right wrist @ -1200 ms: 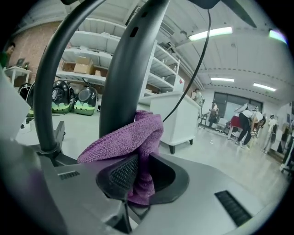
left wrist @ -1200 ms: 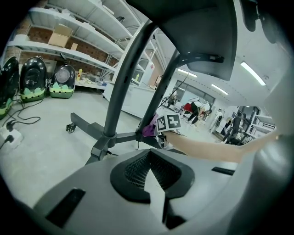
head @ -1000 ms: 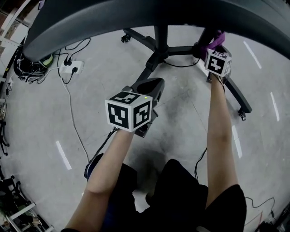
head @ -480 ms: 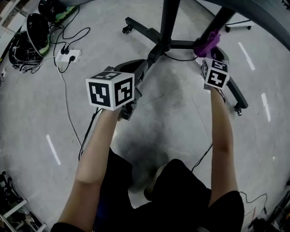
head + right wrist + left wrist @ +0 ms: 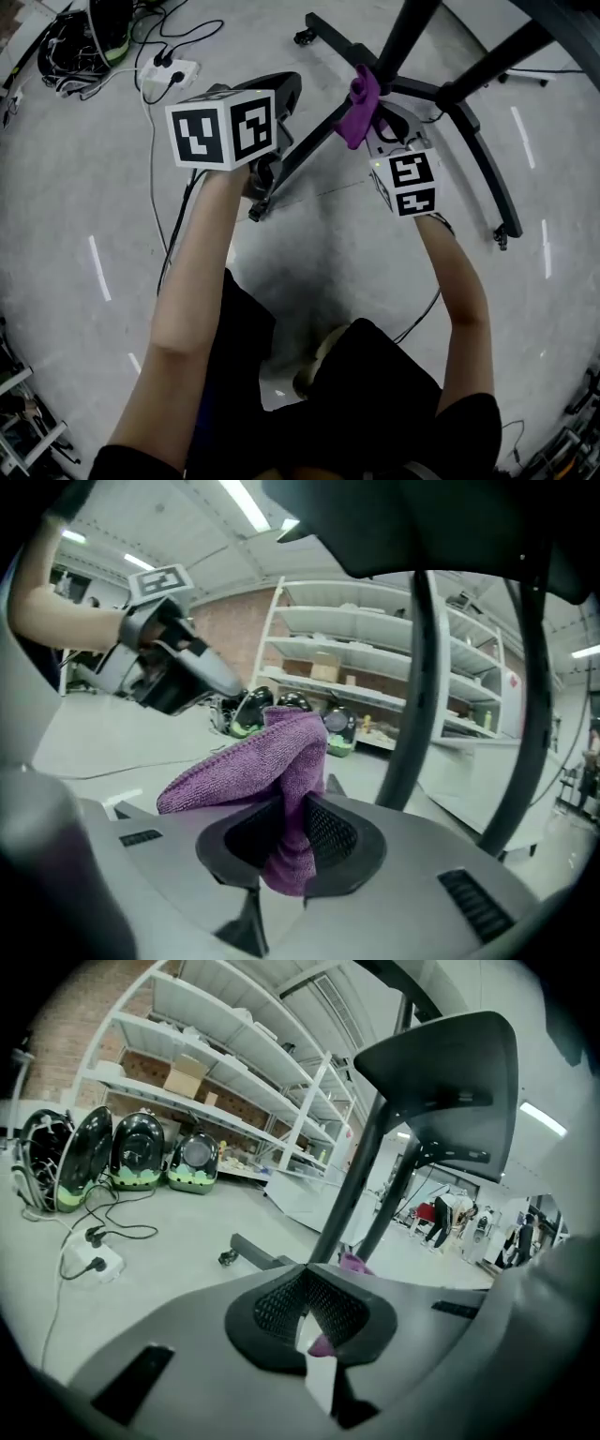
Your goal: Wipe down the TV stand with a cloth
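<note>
The TV stand (image 5: 309, 155) is a black frame with two slanting posts and splayed legs on castors. A purple cloth (image 5: 359, 105) hangs bunched from my right gripper (image 5: 372, 129), which is shut on it beside the front-left leg, near the left post's foot. Whether the cloth touches the leg cannot be told. In the right gripper view the cloth (image 5: 272, 761) rises from between the jaws of my right gripper (image 5: 286, 832), with the posts (image 5: 417, 696) behind. My left gripper (image 5: 289, 89) is held shut and empty above the same leg. The left gripper (image 5: 314, 1330) faces the post (image 5: 361, 1176).
A white power strip (image 5: 169, 73) with black cables lies on the grey floor at the upper left. Several dark green-edged cases (image 5: 94, 1157) sit below white shelving (image 5: 234, 1063). A castor (image 5: 502, 239) ends the right leg. People stand far off (image 5: 441, 1218).
My right gripper has carried the cloth left, from the right post's foot to the front-left leg. The left gripper has lifted up and forward. The head view has tilted.
</note>
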